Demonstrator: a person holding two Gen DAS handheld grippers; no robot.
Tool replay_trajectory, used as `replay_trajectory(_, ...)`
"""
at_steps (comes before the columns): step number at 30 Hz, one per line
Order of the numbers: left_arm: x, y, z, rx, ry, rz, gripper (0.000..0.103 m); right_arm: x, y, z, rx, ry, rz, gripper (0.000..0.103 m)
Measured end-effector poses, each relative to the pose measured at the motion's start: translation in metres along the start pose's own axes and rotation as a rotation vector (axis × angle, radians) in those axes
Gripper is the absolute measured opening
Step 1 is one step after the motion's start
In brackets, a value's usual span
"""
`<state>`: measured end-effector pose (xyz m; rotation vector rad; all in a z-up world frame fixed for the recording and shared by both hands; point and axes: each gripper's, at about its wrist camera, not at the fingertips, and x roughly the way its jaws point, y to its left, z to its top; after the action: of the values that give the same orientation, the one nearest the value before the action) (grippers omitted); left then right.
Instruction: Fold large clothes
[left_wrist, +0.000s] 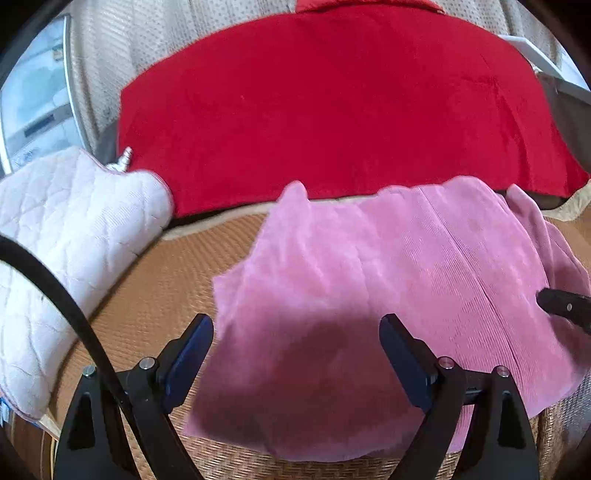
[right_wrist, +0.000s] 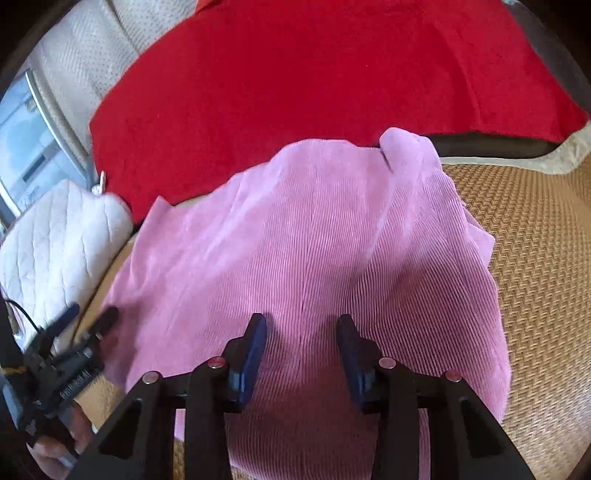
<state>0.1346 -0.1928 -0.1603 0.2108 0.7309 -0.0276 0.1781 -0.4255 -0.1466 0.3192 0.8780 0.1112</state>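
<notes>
While the pink garment (right_wrist: 295, 240) is lying spread over a woven straw mat (right_wrist: 535, 258), both hand-held grippers are hanging above it and pointing down at a slant. In the left wrist view the left hand-held gripper (left_wrist: 295, 334) is standing with its jaws spread wide; the near left part of the pink cloth is showing between the two blue pads (left_wrist: 192, 354), but the pads are not pressing on it, and a dark shadow is falling on the cloth there. In the right wrist view the right hand-held gripper (right_wrist: 301, 332) is having its jaws only partly apart, over the middle seam of the ribbed cloth, and I cannot tell if its pads are catching any fold of the fabric. The far corners of the garment are reaching up to a red blanket (left_wrist: 332, 103), which is covering the surface behind the mat. At the left side a white quilted pillow (left_wrist: 66, 229) is resting, partly on the mat and just beside the red blanket. In the right wrist view the left hand-held gripper is also appearing at the left edge, near the left border of the pink garment, with a person's fingers (right_wrist: 55, 446) holding it from below.
</notes>
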Motion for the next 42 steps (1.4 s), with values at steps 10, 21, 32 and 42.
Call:
replay_trajectory(10,-0.004,-0.015,-0.002,0.0,0.0,-0.066,0.092,0.002,0.01,-0.001,-0.059,-0.023,-0.066,0.049)
replay_trajectory(21,0.0,-0.023,0.0,-0.025,0.005,-0.08,0.092,0.0,0.032,-0.008,-0.192,-0.067,-0.18,0.049)
replay_trajectory(32,0.024,-0.041,-0.002,0.056,0.067,-0.014,0.092,-0.002,0.031,-0.009,-0.23,-0.07,-0.187,0.05)
replay_trajectory(42,0.001,-0.021,0.003,-0.044,-0.032,-0.024,0.092,-0.003,0.039,-0.013,-0.284,-0.092,-0.234,0.05)
